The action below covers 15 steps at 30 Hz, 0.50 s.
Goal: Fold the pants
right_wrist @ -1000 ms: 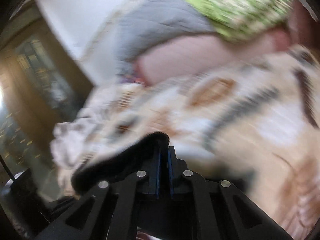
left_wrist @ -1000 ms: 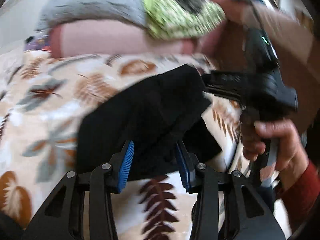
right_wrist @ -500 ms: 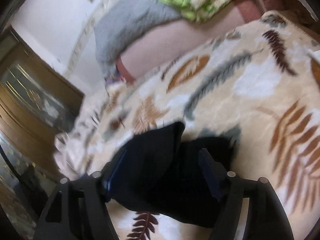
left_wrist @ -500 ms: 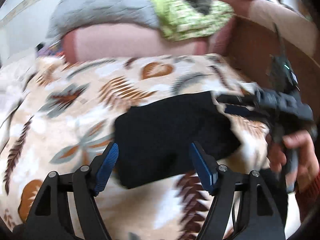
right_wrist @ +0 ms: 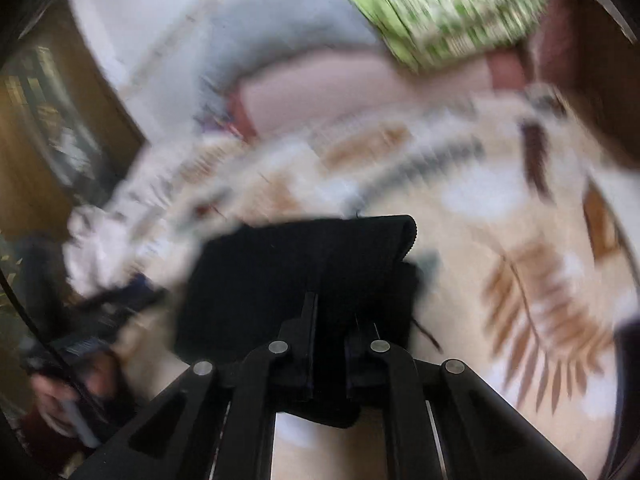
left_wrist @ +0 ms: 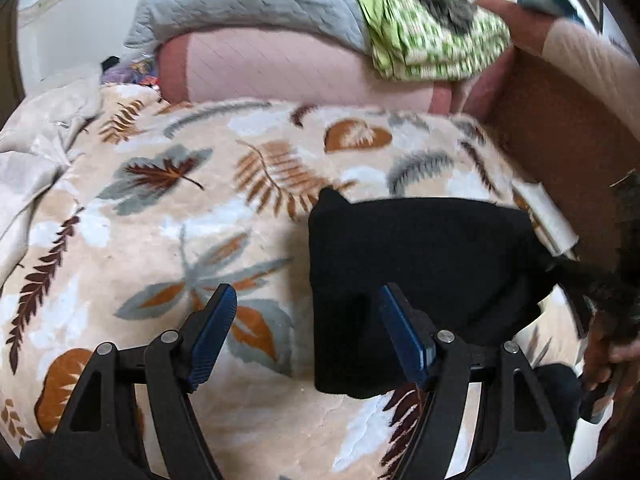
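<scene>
The black pants [left_wrist: 420, 272] lie folded in a compact bundle on the leaf-print blanket [left_wrist: 168, 216], toward its right side near the brown bed frame [left_wrist: 568, 152]. The left gripper [left_wrist: 308, 332] hangs over the bundle's left edge with its jaws wide apart, holding nothing. The right gripper [right_wrist: 330, 344] (its view is badly blurred) has its jaws nearly together with black cloth between them.

Right gripper [right_wrist: 330, 344] jaws now nearly closed on pants [right_wrist: 296, 280], previously wide.
</scene>
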Motion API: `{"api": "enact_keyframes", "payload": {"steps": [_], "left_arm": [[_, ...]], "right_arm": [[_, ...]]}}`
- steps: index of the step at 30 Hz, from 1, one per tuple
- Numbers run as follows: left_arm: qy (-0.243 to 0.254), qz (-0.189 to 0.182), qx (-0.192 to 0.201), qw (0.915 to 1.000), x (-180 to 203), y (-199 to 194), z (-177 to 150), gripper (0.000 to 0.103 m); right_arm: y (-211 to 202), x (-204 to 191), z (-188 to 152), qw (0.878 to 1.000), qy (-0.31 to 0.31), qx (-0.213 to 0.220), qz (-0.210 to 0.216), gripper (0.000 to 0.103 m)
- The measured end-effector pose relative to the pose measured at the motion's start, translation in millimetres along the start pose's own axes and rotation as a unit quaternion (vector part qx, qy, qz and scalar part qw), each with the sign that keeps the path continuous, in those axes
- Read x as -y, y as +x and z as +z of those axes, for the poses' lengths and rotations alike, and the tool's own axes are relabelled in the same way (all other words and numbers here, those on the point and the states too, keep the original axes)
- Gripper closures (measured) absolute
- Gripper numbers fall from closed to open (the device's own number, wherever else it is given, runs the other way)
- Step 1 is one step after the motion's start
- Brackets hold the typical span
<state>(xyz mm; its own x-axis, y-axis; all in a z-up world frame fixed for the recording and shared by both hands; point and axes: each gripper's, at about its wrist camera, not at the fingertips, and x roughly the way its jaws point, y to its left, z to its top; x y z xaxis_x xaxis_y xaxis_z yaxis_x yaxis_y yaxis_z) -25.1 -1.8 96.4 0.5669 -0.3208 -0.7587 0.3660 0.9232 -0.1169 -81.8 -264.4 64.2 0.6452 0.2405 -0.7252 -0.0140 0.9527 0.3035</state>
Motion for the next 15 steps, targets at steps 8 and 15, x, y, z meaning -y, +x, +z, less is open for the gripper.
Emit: {"api": "enact_keyframes", "payload": {"steps": [8, 15], "left_arm": [[0.013, 0.009, -0.02, 0.9997, 6.5, 18.7, 3.1, 0.029], [-0.004, 0.013, -0.029, 0.9995, 7.3, 30.9, -0.6, 0.029]], "right_arm": [[-19.1, 11.8, 11.1, 0.999, 0.031, 0.034, -0.012, 0.066], [18.8, -42.6, 68.2, 0.995, -0.047, 0.016, 0.087, 0.062]]}}
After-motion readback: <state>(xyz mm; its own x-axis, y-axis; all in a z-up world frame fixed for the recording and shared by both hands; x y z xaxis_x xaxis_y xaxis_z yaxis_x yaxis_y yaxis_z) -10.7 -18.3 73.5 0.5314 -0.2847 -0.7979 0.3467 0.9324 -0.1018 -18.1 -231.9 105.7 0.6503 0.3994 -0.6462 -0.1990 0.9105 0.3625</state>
